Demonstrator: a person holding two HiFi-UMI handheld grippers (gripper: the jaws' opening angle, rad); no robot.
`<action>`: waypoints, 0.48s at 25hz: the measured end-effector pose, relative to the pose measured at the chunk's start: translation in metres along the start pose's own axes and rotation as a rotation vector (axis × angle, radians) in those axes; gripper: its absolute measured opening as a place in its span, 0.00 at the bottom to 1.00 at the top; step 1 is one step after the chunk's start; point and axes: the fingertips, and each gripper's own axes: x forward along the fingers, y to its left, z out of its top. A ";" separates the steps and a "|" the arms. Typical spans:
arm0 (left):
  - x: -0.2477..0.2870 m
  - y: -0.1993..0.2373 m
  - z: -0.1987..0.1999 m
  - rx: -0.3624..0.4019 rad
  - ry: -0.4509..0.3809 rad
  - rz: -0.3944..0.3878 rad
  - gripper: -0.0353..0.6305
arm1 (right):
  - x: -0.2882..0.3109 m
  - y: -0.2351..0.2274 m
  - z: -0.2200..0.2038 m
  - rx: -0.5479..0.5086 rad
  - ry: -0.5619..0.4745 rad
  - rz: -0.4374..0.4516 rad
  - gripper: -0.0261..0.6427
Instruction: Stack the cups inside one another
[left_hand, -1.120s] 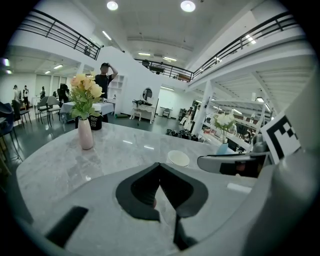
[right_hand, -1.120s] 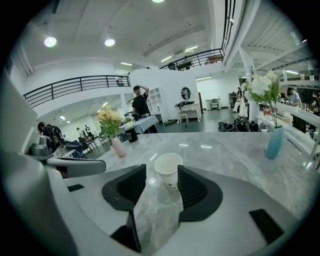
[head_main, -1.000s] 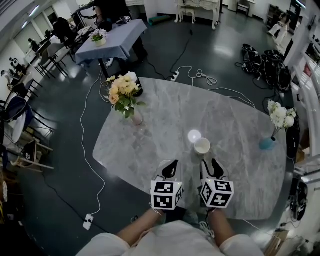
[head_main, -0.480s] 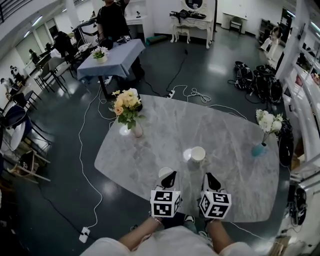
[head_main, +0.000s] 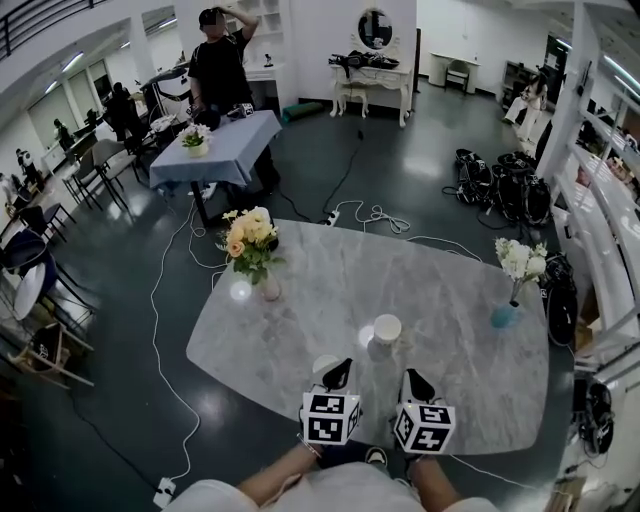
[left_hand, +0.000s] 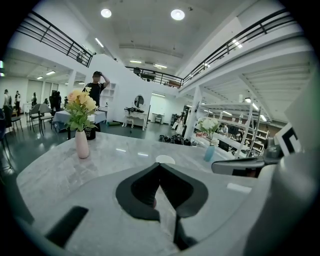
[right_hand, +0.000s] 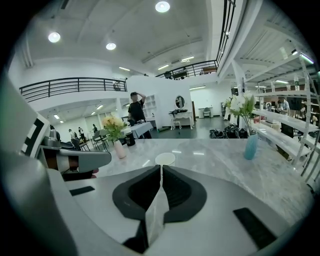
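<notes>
Cups unstacked: cup (head_main: 387, 328) stands apart from second cup (head_main: 320, 362). Short of it, left gripper (head_main: 345, 365) closed, empty; right gripper (head_main: 409, 375) jaws just closing on nothing, presumably resetting.

cup (head_main: 386, 329) on table (head_main: 300, 300), vase (head_main: 270, 289) left (apart)

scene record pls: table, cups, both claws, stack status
surface: marble table
cups: two, white, apart
far cup: upright, mid-table
near cup: at the near edge, partly behind the left claw in the head view
stacked: no
left claw: shut, empty
right claw: just closed, shut, nothing between
other: flower vase far left, blue vase right
</notes>
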 end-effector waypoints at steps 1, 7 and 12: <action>0.001 -0.001 0.001 0.003 0.000 -0.003 0.05 | -0.001 -0.001 0.001 0.002 -0.002 -0.001 0.07; 0.001 -0.006 0.001 0.020 0.002 -0.021 0.05 | -0.005 -0.002 -0.003 0.018 -0.001 -0.007 0.07; 0.002 -0.010 0.000 0.010 0.007 -0.027 0.05 | -0.006 -0.004 -0.003 0.018 0.002 -0.004 0.06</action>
